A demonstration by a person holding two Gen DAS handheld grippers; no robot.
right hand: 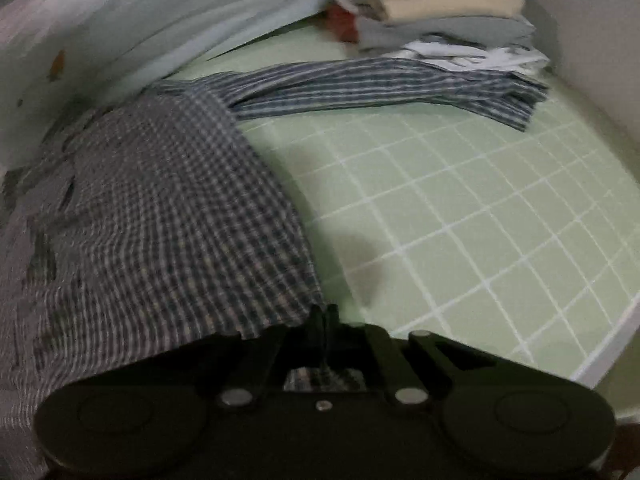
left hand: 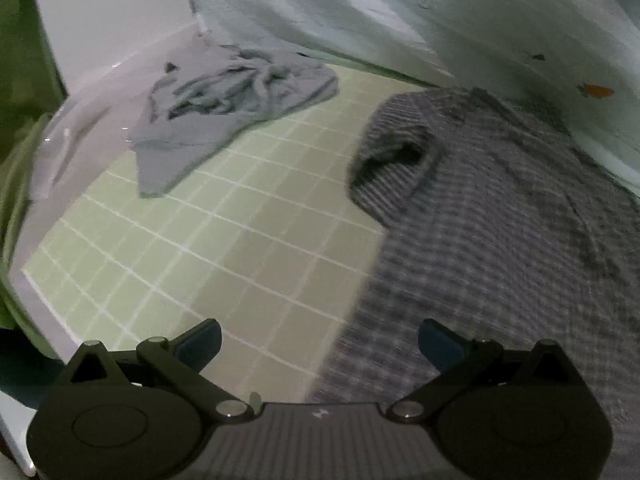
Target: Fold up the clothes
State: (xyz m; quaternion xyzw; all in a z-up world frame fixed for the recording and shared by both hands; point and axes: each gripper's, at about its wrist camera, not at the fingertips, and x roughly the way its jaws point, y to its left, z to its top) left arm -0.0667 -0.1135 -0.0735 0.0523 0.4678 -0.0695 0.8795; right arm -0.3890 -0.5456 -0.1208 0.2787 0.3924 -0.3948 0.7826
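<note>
Two grippers work over a green grid mat (left hand: 208,248) that covers the tabletop. The right gripper (right hand: 325,312) is clenched on the hem corner of a checked shirt (right hand: 168,208), its fingers pressed together with cloth pinched between them and a bit of the plaid showing behind them. From that pinch the shirt's body spreads away to the left of the gripper, and one long sleeve (right hand: 384,88) stretches across the mat beyond it, toward a stack of folded clothes (right hand: 440,12) at the mat's far edge.

The left gripper (left hand: 320,340) is released, its blue-padded fingers (left hand: 442,344) spread wide and holding nothing. It hovers over the shirt's left edge, where checked fabric meets bare mat; the cloth lies under its right finger and runs on to the right. Farther along that edge, the shirt's other sleeve (left hand: 396,160) is bunched up, its cuff opening dark. Well apart from the shirt, at the mat's far left corner, lies a crumpled grey garment (left hand: 224,104), partly off the mat. A pale cloth backdrop (left hand: 400,8) rises behind the mat.
</note>
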